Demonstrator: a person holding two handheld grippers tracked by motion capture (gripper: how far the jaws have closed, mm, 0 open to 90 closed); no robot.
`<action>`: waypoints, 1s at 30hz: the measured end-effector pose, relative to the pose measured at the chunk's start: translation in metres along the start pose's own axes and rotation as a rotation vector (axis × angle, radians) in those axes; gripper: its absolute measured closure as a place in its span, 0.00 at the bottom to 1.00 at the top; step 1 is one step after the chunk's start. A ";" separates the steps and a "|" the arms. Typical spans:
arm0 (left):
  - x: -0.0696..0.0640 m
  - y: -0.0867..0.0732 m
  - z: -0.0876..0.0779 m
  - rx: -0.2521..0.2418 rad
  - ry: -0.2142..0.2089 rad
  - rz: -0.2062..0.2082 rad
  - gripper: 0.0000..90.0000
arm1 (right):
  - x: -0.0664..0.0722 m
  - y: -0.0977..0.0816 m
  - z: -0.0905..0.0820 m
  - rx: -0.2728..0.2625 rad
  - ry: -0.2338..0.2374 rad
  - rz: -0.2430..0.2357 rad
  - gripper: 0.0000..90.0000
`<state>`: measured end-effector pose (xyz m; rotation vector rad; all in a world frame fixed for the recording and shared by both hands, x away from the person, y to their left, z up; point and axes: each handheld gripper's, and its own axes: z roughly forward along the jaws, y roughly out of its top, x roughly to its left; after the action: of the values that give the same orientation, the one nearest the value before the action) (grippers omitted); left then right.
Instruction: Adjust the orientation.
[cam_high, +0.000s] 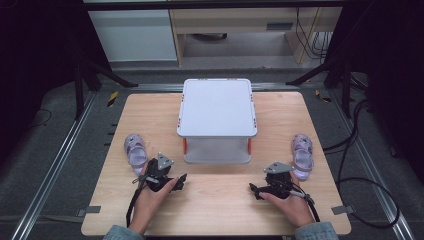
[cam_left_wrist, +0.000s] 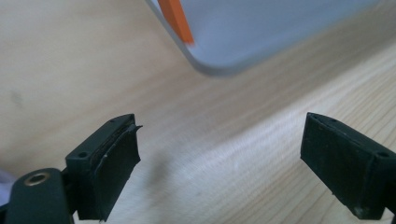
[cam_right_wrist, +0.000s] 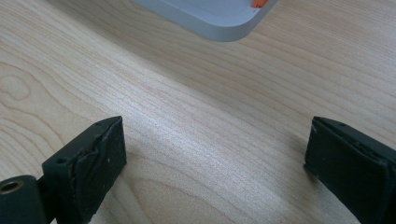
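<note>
Lilac sandals (cam_high: 135, 151) (cam_high: 302, 155) lay untouched on the worktop (cam_high: 215, 200); both tools (cam_high: 167, 180) (cam_high: 265, 189) were spread and empty, so nothing was yet started.

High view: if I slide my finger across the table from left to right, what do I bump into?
Left sandal → left gripper → white box → right gripper → right sandal.

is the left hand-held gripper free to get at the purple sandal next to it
Probably yes. The left hand-held gripper has its jaws open with nothing between them, and the purple sandal lies close by on bare table, to the left of the lidded grey box.
</note>
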<state>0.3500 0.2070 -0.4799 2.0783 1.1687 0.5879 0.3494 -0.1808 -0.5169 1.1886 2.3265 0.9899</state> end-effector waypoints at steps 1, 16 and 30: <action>0.000 0.000 0.000 0.000 0.000 0.000 0.14 | 0.000 0.000 0.000 0.000 0.000 0.000 0.06; 0.069 -0.011 -0.050 -0.086 0.253 -0.150 0.34 | 0.000 0.000 0.000 0.000 0.001 -0.001 0.06; 0.090 -0.009 -0.007 -0.012 0.199 -0.209 0.46 | 0.000 0.000 0.000 0.000 0.000 -0.001 0.06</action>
<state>0.3855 0.2906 -0.4767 1.8898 1.4706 0.7101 0.3496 -0.1808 -0.5169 1.1872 2.3274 0.9893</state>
